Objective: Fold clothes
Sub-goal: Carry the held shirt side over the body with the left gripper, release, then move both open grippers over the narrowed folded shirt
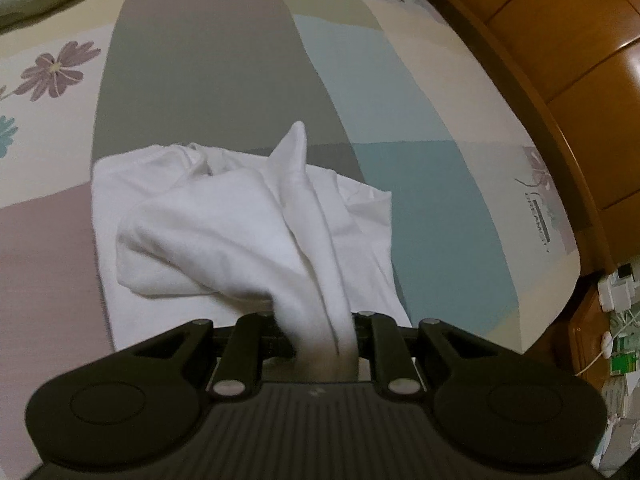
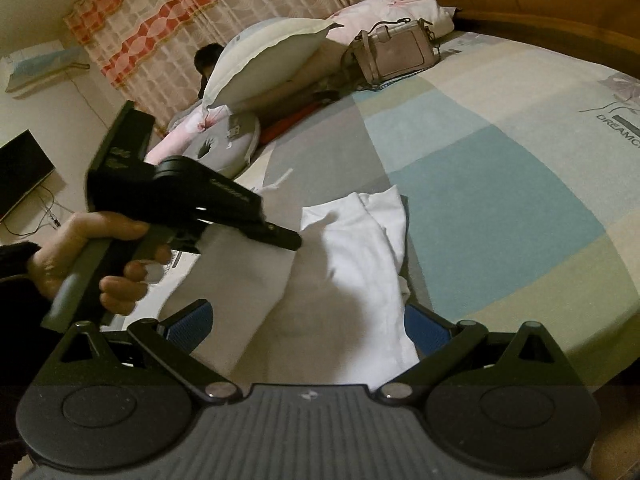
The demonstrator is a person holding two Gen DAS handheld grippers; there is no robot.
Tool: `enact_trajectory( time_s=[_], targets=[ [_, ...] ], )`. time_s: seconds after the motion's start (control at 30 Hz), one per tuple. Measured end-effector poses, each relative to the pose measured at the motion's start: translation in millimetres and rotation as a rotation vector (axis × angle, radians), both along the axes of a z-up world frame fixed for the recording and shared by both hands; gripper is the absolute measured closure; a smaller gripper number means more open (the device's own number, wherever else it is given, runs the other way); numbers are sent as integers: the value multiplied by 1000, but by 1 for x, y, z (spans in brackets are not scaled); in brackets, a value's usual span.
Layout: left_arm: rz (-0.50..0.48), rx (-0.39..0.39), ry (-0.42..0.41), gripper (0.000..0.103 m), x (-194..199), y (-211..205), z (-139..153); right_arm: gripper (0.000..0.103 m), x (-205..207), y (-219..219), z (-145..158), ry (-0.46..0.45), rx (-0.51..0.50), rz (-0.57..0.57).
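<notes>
A white garment (image 1: 224, 216) lies crumpled on the patchwork bedsheet (image 1: 208, 72). My left gripper (image 1: 316, 328) is shut on a bunched fold of it, and the cloth rises from the bed into the jaws. In the right wrist view the same garment (image 2: 352, 264) spreads across the sheet (image 2: 500, 184). My right gripper (image 2: 310, 320) is open, its blue pads (image 2: 428, 320) wide apart on either side of the cloth's near end. A hand (image 2: 80, 252) holds the left gripper (image 2: 294, 240) over the garment's left part.
A pink handbag (image 2: 396, 56) and several pillows (image 2: 272, 60) sit at the head of the bed. The wooden headboard (image 1: 560, 40) curves along the right. A nightstand with chargers and cables (image 1: 616, 300) stands beside it. A person's head (image 2: 208, 60) shows behind a pillow.
</notes>
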State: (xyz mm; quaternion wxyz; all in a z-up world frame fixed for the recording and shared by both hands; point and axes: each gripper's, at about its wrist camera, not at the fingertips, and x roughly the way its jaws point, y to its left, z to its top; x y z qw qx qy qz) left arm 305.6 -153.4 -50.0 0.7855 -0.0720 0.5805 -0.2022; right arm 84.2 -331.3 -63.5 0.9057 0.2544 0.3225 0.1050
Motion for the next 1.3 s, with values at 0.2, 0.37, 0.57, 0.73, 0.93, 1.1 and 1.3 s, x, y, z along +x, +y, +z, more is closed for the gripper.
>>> enact_trajectory(
  time_s=[0.2,0.37,0.57,0.73,0.93,1.1,1.3],
  targets=[
    [-16,20,15,87,5,-12,-11,0,2,6,-1,15,-15,27],
    [-57,27,28,71,6,-21,-21,0,1,11,-1,20,-32,44],
    [-118,-104,-28,40,-1,-22,-7,0,-2,11,-3,34,-41,31],
    [-176,-205,-104,34,-13,-10,16,0,-6,11,-1,35,-50,23],
    [-224,-68,-301,30,-52,21,37,0,-9,8,2,33,-53,9],
    [-313,64,-439,25,-112,56,30,0,-11,5,3,31,-55,-2],
    [-368,104,-436,22,-161,84,8,0,-11,4,4,37,-56,-17]
  ],
)
